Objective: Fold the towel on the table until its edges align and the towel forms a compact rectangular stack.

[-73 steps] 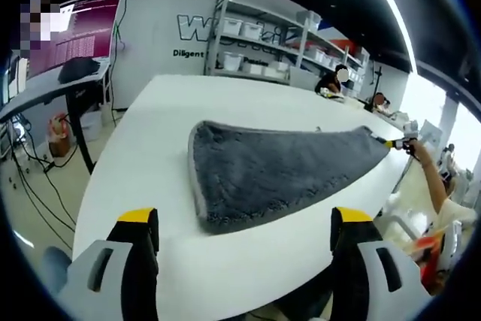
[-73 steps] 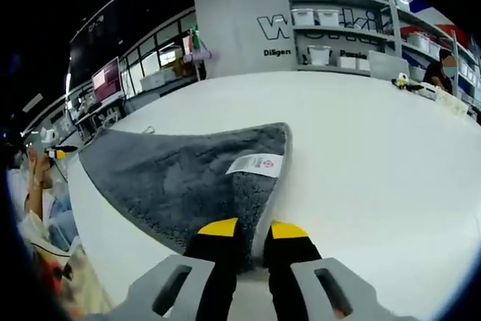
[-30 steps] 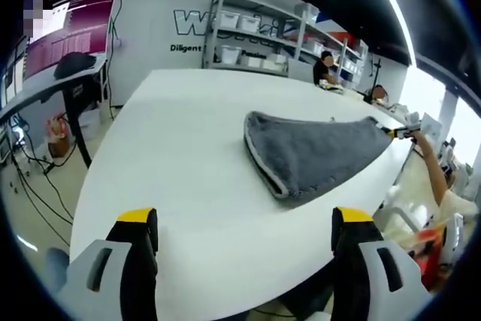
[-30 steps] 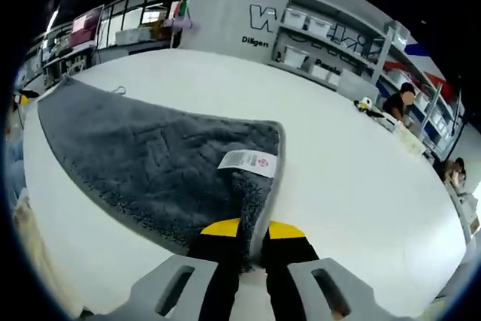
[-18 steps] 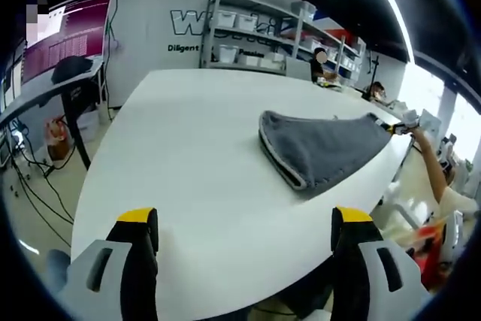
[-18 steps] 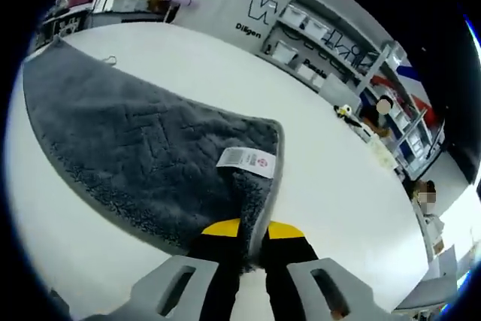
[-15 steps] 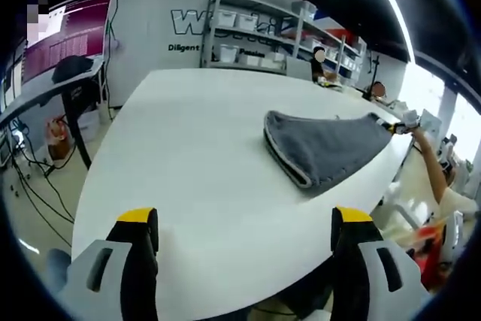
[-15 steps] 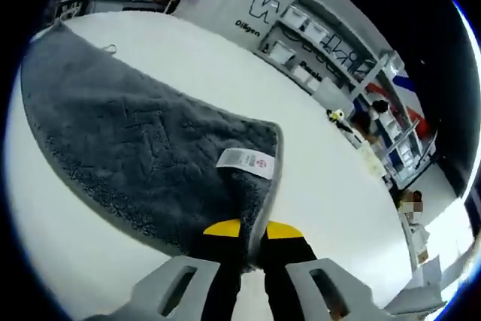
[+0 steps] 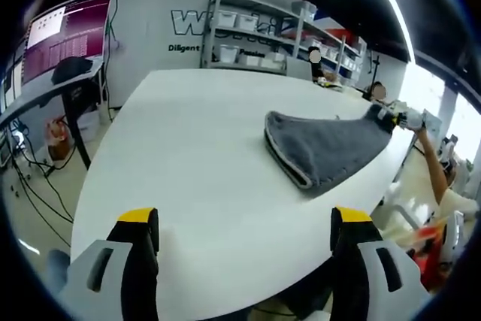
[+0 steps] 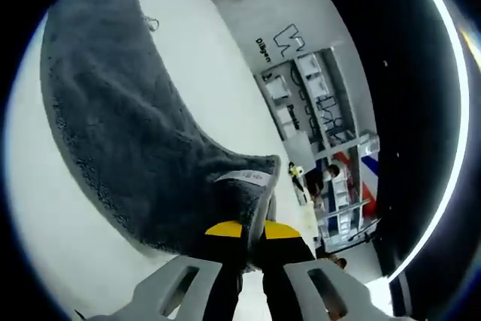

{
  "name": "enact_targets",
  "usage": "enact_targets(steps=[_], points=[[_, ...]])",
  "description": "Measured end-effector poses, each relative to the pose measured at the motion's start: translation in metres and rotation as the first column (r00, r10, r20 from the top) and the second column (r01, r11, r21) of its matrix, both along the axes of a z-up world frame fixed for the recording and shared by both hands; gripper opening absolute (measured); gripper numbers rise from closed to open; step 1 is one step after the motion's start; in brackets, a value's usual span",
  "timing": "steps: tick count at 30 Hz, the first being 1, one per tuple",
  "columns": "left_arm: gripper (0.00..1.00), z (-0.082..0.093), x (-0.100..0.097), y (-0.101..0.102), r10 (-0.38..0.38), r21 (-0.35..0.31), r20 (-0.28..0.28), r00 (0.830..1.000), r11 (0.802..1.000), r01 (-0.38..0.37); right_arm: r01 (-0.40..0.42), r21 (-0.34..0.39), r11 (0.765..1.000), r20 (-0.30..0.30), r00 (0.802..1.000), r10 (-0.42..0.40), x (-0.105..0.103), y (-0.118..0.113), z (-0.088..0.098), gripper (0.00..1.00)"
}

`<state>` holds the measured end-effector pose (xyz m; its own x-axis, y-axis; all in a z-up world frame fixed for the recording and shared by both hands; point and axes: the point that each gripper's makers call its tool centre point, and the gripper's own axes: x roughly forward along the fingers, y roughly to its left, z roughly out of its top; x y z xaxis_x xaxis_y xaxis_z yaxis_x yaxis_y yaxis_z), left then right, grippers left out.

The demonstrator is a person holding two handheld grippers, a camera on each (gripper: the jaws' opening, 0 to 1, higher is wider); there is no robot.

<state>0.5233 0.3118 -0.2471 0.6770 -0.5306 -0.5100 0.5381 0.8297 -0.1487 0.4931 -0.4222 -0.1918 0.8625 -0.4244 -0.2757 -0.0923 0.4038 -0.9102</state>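
My right gripper (image 10: 252,232) clamped the towel (image 10: 143,155) corner at 6 o'clock; left gripper (image 9: 240,219) idled open. Edges needed squaring.

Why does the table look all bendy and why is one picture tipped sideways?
In the left gripper view the fisheye lens curves the white table into a rounded shape, and bright window glare washes out the right edge. In the right gripper view the camera is rolled over with the hand, so the shelves stand sideways while the right gripper pinches the grey towel. Both look fairly sharp.
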Motion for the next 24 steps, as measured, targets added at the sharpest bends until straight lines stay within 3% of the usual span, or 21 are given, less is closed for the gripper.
enact_targets(steps=[3, 6, 15, 19, 24], points=[[0.93, 0.0, -0.002, -0.002, -0.002, 0.009, 0.001, 1.0, 1.0, 0.002, -0.06, 0.0, 0.998, 0.011, 0.998, 0.06, 0.002, 0.026, 0.004, 0.02], [0.93, 0.002, -0.001, -0.002, -0.005, 0.009, 0.003, 1.0, 1.0, 0.005, -0.095, -0.056, 0.994, 0.011, 0.995, 0.096, 0.005, 0.045, 0.008, 0.02], [0.92, -0.001, -0.003, -0.004, -0.018, 0.016, -0.005, 1.0, 1.0, 0.018, -0.192, -0.11, 0.975, -0.056, 0.981, 0.187, 0.013, 0.098, -0.01, 0.02], [0.92, -0.002, -0.002, -0.003, -0.022, 0.018, -0.01, 1.0, 1.0, 0.022, -0.244, -0.092, 0.965, -0.069, 0.969, 0.239, 0.015, 0.119, -0.017, 0.02], [0.92, -0.001, -0.004, -0.008, -0.03, 0.015, -0.005, 1.0, 0.999, 0.03, -0.295, -0.009, 0.955, -0.088, 0.952, 0.294, 0.018, 0.134, -0.032, 0.03]])
